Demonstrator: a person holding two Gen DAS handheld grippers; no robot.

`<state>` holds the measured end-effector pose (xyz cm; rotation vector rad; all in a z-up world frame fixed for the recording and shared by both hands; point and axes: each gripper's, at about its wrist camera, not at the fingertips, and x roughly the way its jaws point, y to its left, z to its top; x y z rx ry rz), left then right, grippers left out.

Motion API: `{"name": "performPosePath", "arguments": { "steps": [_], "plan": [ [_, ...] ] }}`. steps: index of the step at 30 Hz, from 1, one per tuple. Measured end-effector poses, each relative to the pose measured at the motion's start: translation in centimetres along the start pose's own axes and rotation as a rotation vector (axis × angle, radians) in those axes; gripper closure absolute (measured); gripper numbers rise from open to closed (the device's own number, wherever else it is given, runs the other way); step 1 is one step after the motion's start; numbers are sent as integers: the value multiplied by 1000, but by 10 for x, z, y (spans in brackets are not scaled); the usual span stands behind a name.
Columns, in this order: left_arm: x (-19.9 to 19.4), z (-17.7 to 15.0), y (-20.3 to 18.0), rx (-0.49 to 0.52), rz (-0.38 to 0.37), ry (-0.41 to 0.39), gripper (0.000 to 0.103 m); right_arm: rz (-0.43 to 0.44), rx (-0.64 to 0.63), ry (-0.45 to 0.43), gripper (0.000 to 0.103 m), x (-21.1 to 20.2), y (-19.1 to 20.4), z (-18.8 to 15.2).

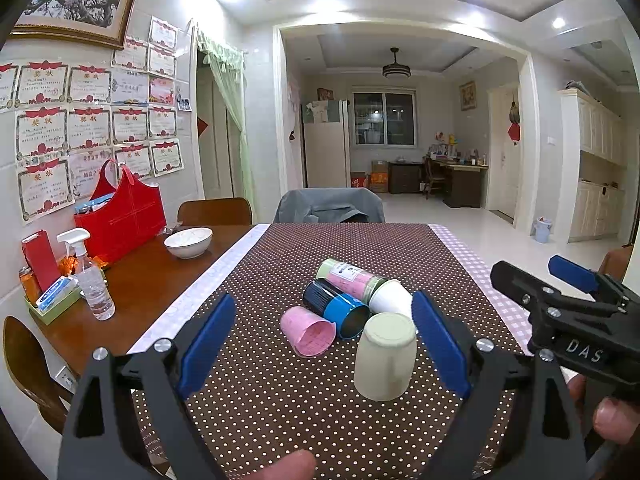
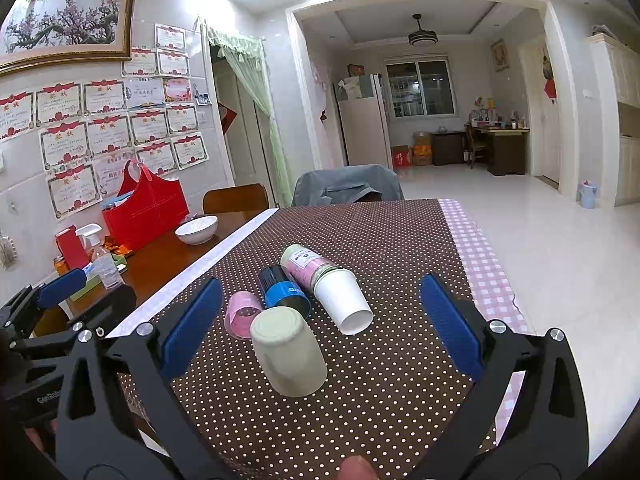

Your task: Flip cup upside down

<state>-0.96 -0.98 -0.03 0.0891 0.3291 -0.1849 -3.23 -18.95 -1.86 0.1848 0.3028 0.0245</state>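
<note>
A pale green cup (image 1: 385,356) stands upside down on the dotted brown tablecloth (image 1: 280,420); it also shows in the right wrist view (image 2: 289,350). Behind it several cups lie on their sides: a pink one (image 1: 307,331), a blue and black one (image 1: 336,307), a white one (image 1: 391,296) and a pink-and-green one (image 1: 349,276). My left gripper (image 1: 324,340) is open, its blue pads on either side of the cups, nothing held. My right gripper (image 2: 320,324) is open and empty too, and shows at the right of the left wrist view (image 1: 568,280).
A white bowl (image 1: 188,242), a red bag (image 1: 120,220), a spray bottle (image 1: 90,276) and a small green tray (image 1: 52,304) with small items stand on the bare wood at the left. Chairs (image 1: 330,206) stand at the far edge. The cloth's right edge (image 1: 480,264) drops to the floor.
</note>
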Motion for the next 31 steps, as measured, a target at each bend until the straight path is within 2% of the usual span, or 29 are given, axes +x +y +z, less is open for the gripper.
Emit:
{"name": "performPosePath", "arguments": {
  "steps": [15,22,31],
  "plan": [
    [0,3,3,-5,8,4,15,10,8,16,6,4,1,-1],
    [-3,3,3,-4,3,-24,15,16,11,20,6,4,2,-2],
    [3,3,3,-7,44,2,15,18,11,19,6,4,3,-3]
  ]
}}
